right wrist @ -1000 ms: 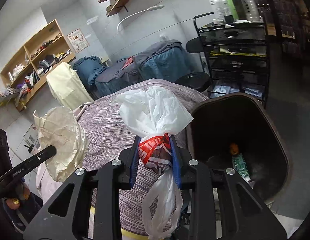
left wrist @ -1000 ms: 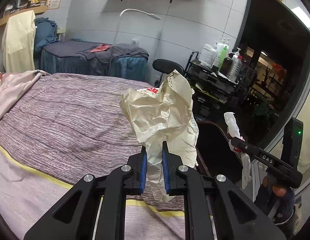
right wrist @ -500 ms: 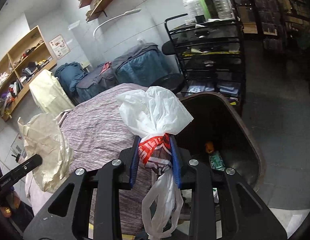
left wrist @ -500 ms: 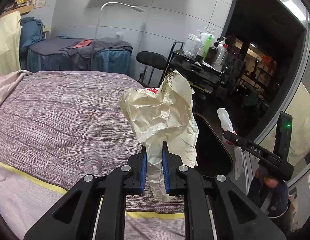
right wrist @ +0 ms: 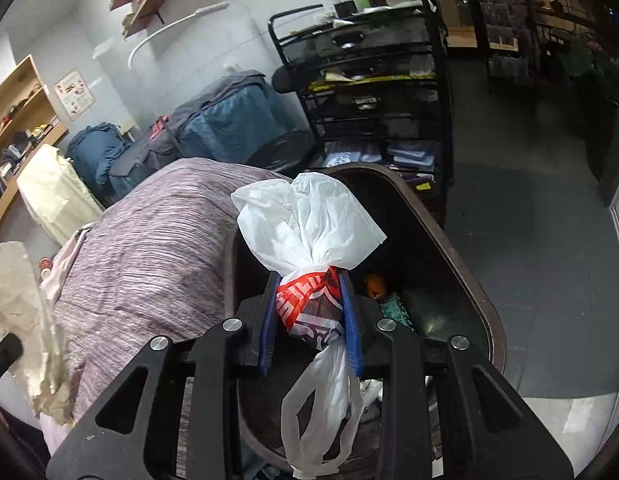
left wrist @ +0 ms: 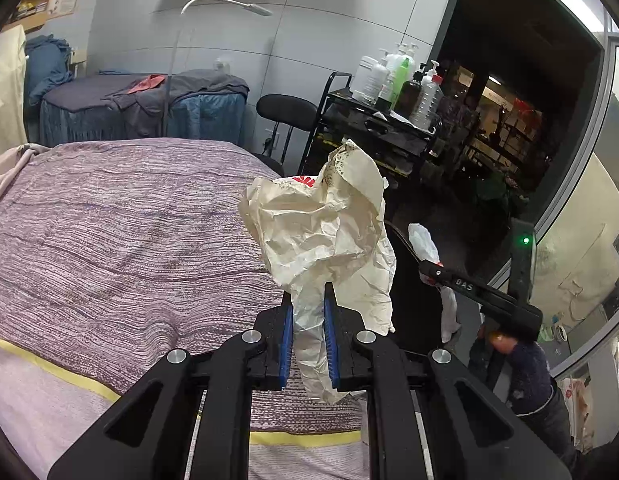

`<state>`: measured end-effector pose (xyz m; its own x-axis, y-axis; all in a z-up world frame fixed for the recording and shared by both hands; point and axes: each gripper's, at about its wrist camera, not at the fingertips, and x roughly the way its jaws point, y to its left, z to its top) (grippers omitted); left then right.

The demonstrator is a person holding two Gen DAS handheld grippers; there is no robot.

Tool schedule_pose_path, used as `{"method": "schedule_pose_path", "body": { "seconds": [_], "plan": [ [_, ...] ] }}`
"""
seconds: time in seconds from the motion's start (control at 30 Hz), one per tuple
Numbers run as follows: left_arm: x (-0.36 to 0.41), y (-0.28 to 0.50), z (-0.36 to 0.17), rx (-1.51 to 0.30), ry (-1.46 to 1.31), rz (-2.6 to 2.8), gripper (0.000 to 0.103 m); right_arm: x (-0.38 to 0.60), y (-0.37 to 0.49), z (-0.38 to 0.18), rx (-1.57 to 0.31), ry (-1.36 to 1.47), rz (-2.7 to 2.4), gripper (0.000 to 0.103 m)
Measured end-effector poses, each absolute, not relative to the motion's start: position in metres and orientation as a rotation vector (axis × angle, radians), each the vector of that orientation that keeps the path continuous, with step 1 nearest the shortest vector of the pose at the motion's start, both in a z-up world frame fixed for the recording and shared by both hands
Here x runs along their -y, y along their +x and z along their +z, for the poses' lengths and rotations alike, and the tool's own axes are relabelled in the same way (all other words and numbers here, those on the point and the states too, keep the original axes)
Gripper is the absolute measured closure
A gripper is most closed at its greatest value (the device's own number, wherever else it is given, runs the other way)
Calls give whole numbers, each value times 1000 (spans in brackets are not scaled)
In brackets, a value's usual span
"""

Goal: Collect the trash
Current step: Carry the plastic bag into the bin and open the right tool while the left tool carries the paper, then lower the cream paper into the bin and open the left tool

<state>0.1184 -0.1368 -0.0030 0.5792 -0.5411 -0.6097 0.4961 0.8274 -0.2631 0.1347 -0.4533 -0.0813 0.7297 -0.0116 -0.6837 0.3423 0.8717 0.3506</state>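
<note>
My left gripper (left wrist: pixel 308 300) is shut on a crumpled cream paper wrapper (left wrist: pixel 329 224), held in the air over the right edge of the bed. My right gripper (right wrist: pixel 309 292) is shut on a white plastic bag with red print (right wrist: pixel 309 236), held above the open dark trash bin (right wrist: pixel 485 304). The bin holds an orange item (right wrist: pixel 375 284) and a green packet (right wrist: pixel 393 308). The right gripper with its bag also shows in the left wrist view (left wrist: pixel 429 270), to the right of the paper. The paper also shows at the left edge of the right wrist view (right wrist: pixel 25 320).
A bed with a striped purple cover (left wrist: pixel 129 232) lies to the left of the bin. A black wire cart (right wrist: pixel 369 80) with bottles (left wrist: pixel 397 76) stands behind the bin, beside a black stool (left wrist: pixel 287 112). Grey floor (right wrist: pixel 529 200) lies to the right.
Both grippers have moved right, away from the bed. The right gripper with the plastic bag now hangs over the bin's opening. Both still hold their trash.
</note>
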Motion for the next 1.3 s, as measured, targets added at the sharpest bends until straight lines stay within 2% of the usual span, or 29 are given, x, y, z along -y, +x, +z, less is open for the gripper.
{"method": "schedule_pose_path", "body": {
  "seconds": [0.2,0.23,0.27,0.33,0.5,0.57,1.3],
  "plan": [
    [136,121,-4,-739,-68,-612,90,461,144,-99,-767,507,-225,71],
    [136,121,-4,-739,-69,-612,90,462,144,-101,-765,511,-233,63],
    [136,120,-4,-739,-68,-612,90,463,144,-102,-760,517,-241,49],
    [136,121,-4,-739,-68,-612,90,465,142,-102,-744,540,-248,37],
    [138,122,-5,-741,-65,-617,90,463,134,-101,-736,557,-239,34],
    [140,122,-5,-740,-62,-621,90,460,129,-98,-724,551,-235,26],
    [206,139,-4,-750,29,-733,89,469,75,-60,-593,569,-292,24]
  ]
}}
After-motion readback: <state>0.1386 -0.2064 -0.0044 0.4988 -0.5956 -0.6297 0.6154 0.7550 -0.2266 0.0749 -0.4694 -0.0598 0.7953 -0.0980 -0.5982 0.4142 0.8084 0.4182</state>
